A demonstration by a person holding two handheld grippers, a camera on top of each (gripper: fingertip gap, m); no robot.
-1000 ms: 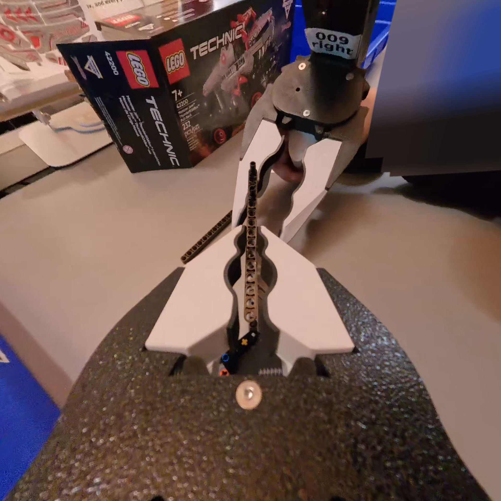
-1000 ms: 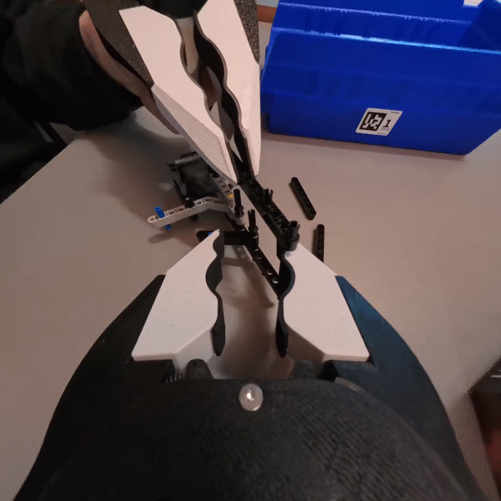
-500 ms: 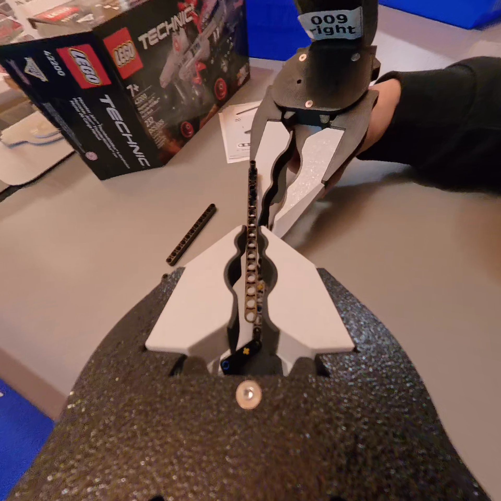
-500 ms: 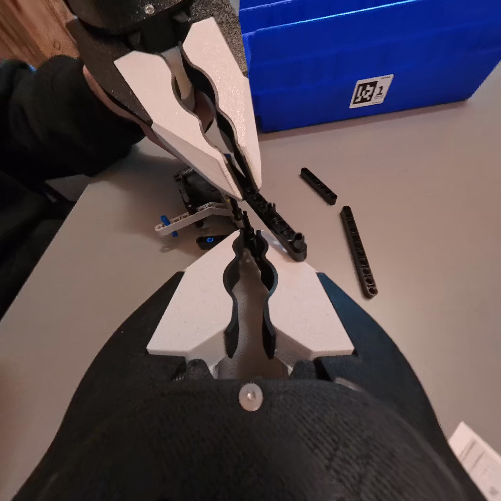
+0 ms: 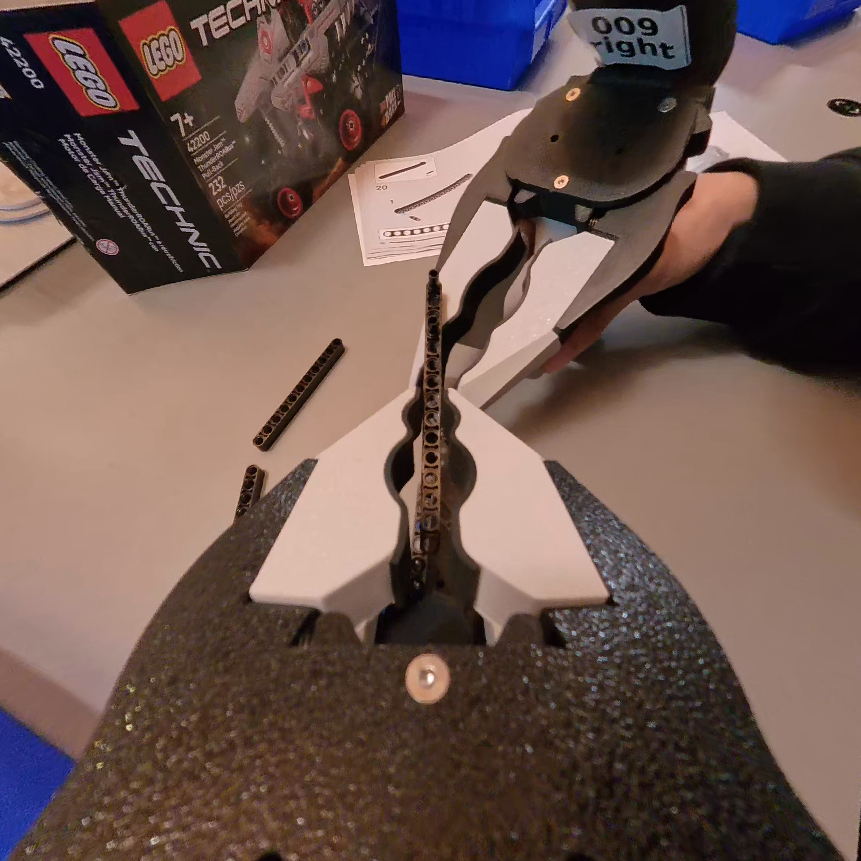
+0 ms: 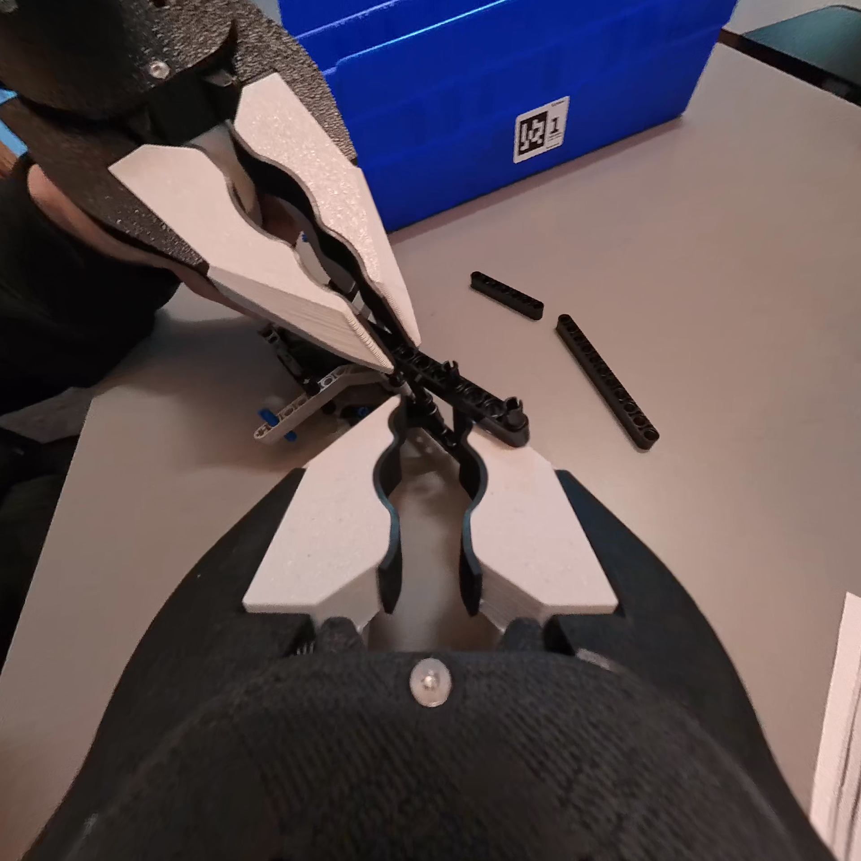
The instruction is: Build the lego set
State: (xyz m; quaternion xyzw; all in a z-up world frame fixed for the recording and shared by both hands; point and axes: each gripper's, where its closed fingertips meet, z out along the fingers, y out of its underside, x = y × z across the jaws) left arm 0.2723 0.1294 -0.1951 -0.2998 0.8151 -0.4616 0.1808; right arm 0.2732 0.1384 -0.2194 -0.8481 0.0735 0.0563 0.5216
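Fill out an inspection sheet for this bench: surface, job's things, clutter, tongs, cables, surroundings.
Surface: grey table, bare between parts.
Job's things: long black beam clamped in the left tongs; partly built assembly on the table; two loose black beams; instruction sheet.
Clutter: set box standing behind.
Tongs: left shut on the beam; right tongs closed on black pins at the beam.
Cables: nothing seen.
Surroundings: blue bin with a marker tag.
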